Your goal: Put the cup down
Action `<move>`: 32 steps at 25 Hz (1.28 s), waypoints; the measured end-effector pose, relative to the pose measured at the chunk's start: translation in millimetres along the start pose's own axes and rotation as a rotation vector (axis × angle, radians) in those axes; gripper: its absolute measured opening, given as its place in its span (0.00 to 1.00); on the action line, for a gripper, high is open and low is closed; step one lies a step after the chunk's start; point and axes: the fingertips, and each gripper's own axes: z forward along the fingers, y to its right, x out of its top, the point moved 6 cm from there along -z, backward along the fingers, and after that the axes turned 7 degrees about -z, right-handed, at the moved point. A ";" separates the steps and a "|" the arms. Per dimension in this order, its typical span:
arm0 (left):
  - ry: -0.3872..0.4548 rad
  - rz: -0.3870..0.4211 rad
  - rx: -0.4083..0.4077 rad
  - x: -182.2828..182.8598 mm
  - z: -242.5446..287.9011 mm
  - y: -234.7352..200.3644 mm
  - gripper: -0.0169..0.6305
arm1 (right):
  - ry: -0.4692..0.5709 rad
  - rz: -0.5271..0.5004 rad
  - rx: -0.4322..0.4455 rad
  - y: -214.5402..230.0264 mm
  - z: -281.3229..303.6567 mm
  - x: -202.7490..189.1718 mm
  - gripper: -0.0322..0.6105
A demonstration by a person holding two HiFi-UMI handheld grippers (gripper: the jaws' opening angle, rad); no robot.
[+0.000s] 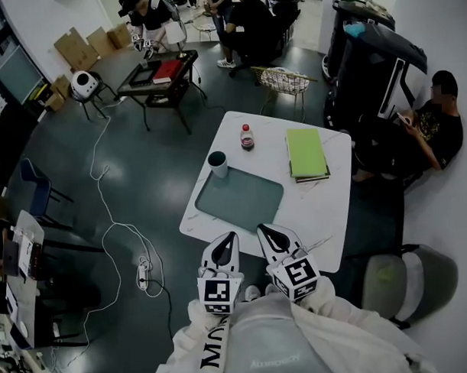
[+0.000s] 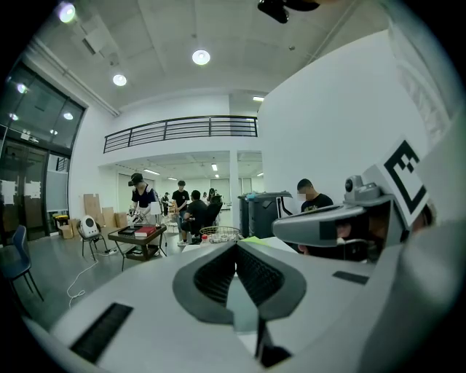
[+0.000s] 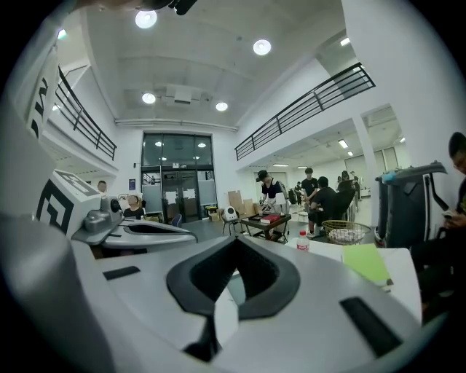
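Cup (image 1: 217, 164) stands upright on the white worktop (image 1: 330, 209), right at the far left corner of the grey mat (image 1: 239, 198). A bottle (image 1: 247, 137) sits just beyond it and a green book (image 1: 306, 152) lies off to the right. By the near edge, well apart from the cup, the left tool (image 1: 229, 239) is pinched together and empty, and the right tool (image 1: 266, 233) is together too, nothing in it.

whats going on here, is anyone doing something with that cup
A person stands at the white table, a tool in each hand. The left tool and right tool are both shut and empty, side by side. The cup stands upright at the far left corner of the grey mat, well away from both, so it appears already set down.
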 end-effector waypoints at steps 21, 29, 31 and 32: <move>-0.009 0.007 -0.008 -3.4 7.0 8.0 0.05 | -0.012 0.002 -0.006 8.8 -4.2 -8.5 0.06; -0.010 0.006 -0.006 -2.2 6.5 10.6 0.05 | -0.011 0.006 -0.006 10.3 -6.2 -7.7 0.06; -0.011 0.008 -0.005 -3.1 7.6 11.3 0.05 | -0.013 0.008 -0.006 11.5 -6.5 -9.3 0.06; -0.011 0.008 -0.005 -3.4 8.3 11.9 0.05 | -0.014 0.010 -0.006 12.4 -6.8 -10.1 0.06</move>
